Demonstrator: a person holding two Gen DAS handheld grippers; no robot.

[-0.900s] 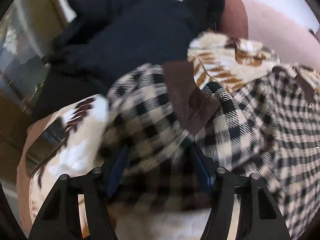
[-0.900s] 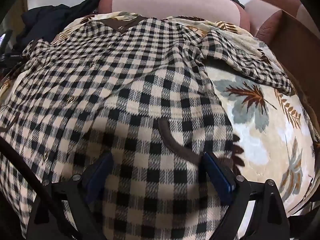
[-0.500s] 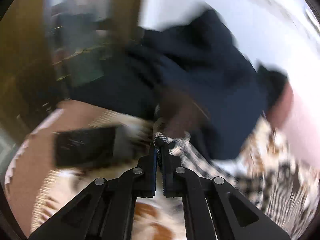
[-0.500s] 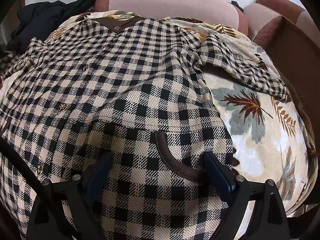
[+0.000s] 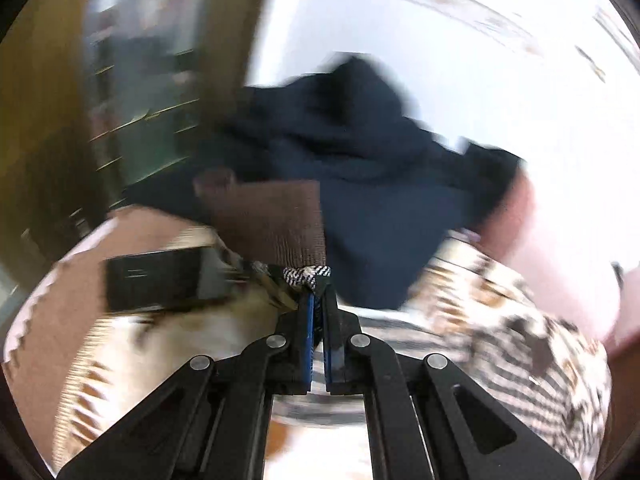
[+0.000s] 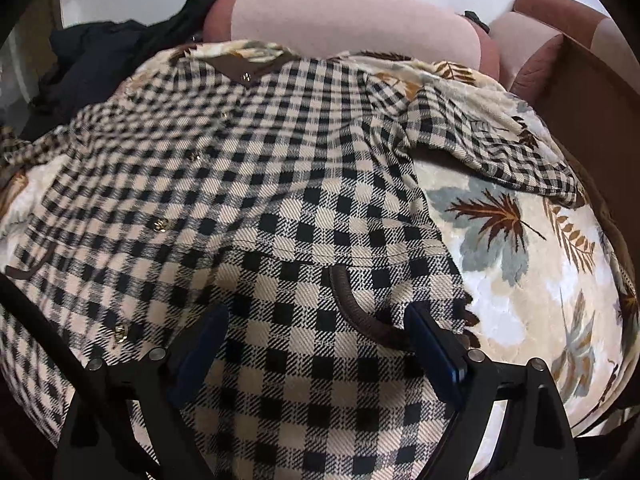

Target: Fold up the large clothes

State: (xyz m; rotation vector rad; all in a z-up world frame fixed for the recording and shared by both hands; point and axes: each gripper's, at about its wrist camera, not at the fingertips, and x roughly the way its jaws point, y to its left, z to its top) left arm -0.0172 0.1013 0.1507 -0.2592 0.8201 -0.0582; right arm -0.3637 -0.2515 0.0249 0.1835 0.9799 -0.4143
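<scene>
- One large checked shirt [image 6: 248,184], black squares on cream, lies spread face up across a blanket [image 6: 520,280] printed with brown and grey leaves; a row of small gold buttons [image 6: 161,224] runs down its front.
- A brown collar [image 6: 240,70] sits at the shirt's far end, and a curved brown pocket trim [image 6: 360,312] shows on the near part.
- One sleeve lies out to the right over the blanket, slightly rumpled.
- The right gripper [image 6: 316,344] hovers over the near part of the shirt, jaws wide apart, the pocket trim between them and nothing pinched.
- The left gripper [image 5: 316,300] has its jaws pressed together on a bunched bit of checked cloth [image 5: 306,274]; a brown cuff [image 5: 272,220] stands up just beyond the tips.
- The left view is blurred, so the dark flat thing [image 5: 160,280] lying to the left of the tips may be a phone.
- A heap of dark navy clothes [image 5: 360,168] lies at the blanket's far left corner.
- Pink cushions [image 6: 352,20] rise behind the blanket, with a white wall [image 5: 460,60] beyond.
</scene>
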